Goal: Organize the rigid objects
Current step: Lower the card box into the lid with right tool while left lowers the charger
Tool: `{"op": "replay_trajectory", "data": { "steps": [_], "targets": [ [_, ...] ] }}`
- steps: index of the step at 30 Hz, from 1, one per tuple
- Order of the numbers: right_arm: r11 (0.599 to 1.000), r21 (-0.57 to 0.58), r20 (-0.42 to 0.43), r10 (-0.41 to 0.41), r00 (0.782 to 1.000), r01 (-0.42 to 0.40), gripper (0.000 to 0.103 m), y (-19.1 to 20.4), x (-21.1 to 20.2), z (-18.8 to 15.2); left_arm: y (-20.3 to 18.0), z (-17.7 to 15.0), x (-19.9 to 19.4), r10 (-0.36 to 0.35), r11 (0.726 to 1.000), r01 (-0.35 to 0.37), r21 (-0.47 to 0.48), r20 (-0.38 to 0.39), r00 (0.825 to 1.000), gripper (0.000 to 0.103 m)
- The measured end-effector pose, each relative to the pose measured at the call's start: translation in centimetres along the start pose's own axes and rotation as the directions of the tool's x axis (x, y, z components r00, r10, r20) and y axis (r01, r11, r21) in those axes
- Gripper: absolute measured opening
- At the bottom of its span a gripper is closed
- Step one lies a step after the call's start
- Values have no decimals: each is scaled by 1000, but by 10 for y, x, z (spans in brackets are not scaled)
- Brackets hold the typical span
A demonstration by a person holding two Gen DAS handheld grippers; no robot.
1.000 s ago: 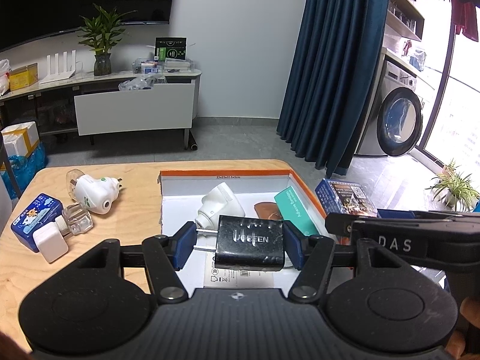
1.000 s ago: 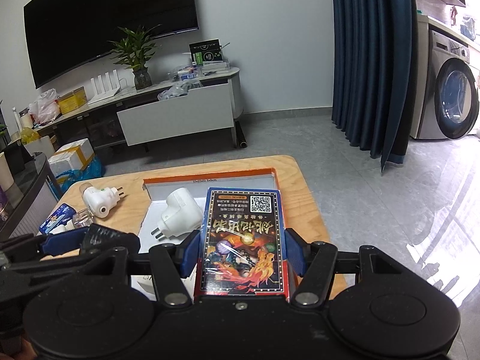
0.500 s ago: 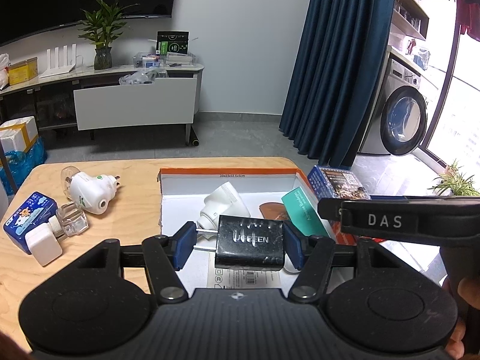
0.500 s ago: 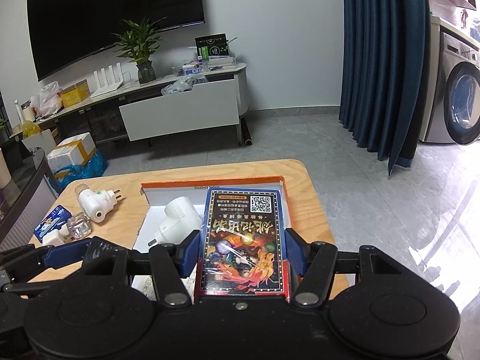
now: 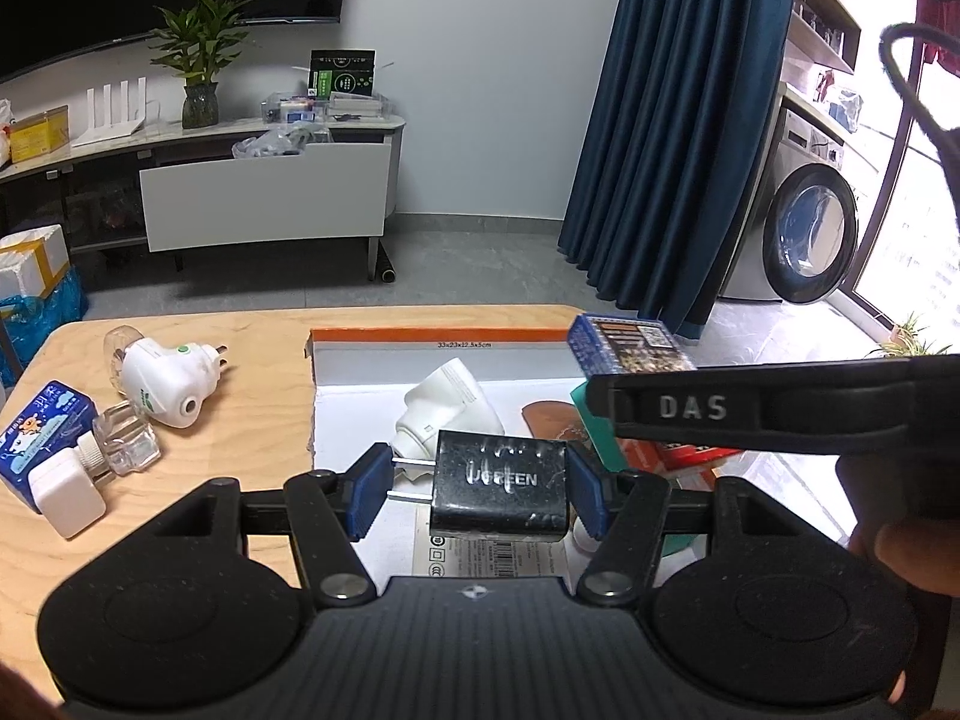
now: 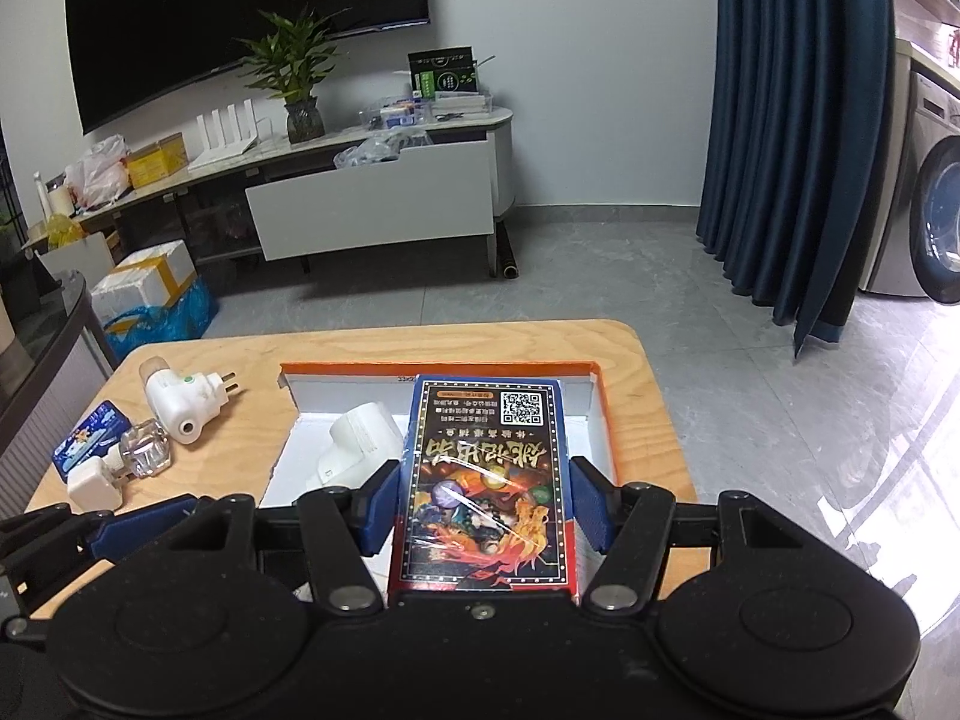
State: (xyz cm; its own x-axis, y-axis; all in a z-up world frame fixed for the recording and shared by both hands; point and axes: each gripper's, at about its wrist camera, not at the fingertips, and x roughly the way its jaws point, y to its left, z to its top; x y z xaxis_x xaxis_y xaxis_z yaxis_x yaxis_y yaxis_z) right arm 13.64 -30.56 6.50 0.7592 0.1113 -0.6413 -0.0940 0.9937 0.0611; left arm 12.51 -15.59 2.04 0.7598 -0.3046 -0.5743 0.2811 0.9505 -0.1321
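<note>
Wooden table with an open tray box right of a cluster of small items

The orange-rimmed white cardboard box point(image 6: 591, 414) sits on the light wooden table point(image 6: 252, 420), a white plug adapter point(image 6: 357, 444) inside at its left. Left of the box lie a white plug-in vaporiser point(image 6: 180, 402), a clear glass refill bottle point(image 6: 144, 450), a white cube charger point(image 6: 93, 486) and a blue printed carton point(image 6: 90, 432).

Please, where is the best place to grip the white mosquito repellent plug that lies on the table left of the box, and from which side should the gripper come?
Probably grip the white mosquito repellent plug across its rounded body, coming from above. It lies on its side on the wooden table, prongs toward the orange-edged box; its middle looks like the widest free part.
</note>
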Motion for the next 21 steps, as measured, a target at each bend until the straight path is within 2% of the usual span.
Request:
{"op": "replay_trajectory", "data": {
  "steps": [9,10,11,21],
  "targets": [
    [1000,20,-19,3,1000,-2,72,0,24,11,-1,-2,10,-21,1000,21,-1,-19,1000,62],
    [1000,20,-7,1,1000,-1,76,0,24,14,-2,-2,11,-22,1000,22,1,-21,1000,62],
    [1000,15,2,-13,1000,13,79,1,24,16,-2,-2,11,-23,1000,23,1,-24,999,62],
    [998,51,57,-40,998,37,79,-14,-2,11,-8,-6,18,-51,999,51,0,-46,998,62]
  ]
}}
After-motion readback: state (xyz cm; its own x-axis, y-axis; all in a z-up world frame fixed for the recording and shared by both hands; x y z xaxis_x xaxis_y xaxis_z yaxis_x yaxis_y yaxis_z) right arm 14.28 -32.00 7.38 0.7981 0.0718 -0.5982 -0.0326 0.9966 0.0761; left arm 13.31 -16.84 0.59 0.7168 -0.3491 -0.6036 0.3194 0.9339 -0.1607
